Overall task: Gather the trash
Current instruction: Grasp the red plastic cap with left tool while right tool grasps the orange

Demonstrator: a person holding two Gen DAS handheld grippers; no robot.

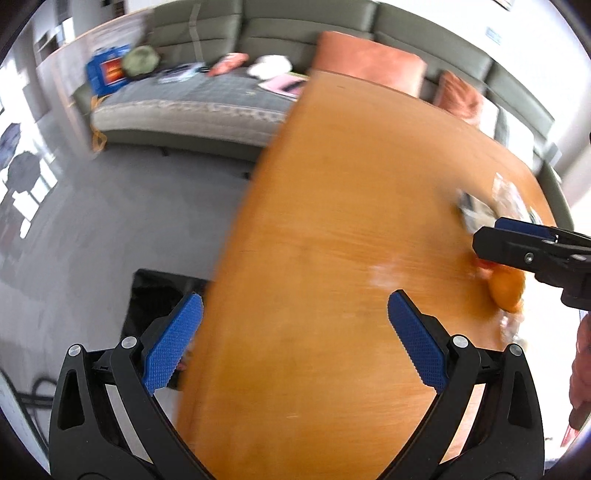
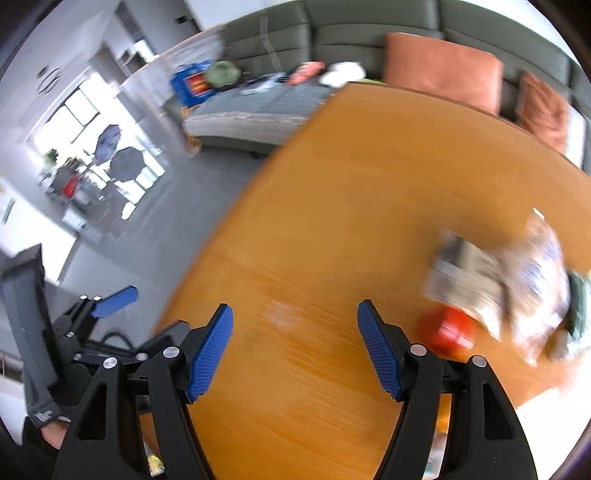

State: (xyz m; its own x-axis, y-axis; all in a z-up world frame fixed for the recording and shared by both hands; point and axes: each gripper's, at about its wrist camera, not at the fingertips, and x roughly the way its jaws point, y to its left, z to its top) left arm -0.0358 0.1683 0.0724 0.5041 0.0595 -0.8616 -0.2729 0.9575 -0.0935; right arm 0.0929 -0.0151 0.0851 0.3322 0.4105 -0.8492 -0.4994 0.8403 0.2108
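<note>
Hovering over the wooden table (image 2: 332, 221), your left gripper (image 1: 295, 321) and right gripper (image 2: 295, 332) gaped wide, empty; blurred wrappers (image 2: 498, 280) lay on the table beside them.

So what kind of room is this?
Probably a living room: a long grey-green sofa with orange cushions sits behind a round wooden table that has wrappers on it.

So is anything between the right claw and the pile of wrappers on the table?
Nothing visible. The right claw is open and empty above bare wooden table. The blurred wrappers and a red item lie off to its right, with only bare tabletop in between.
</note>
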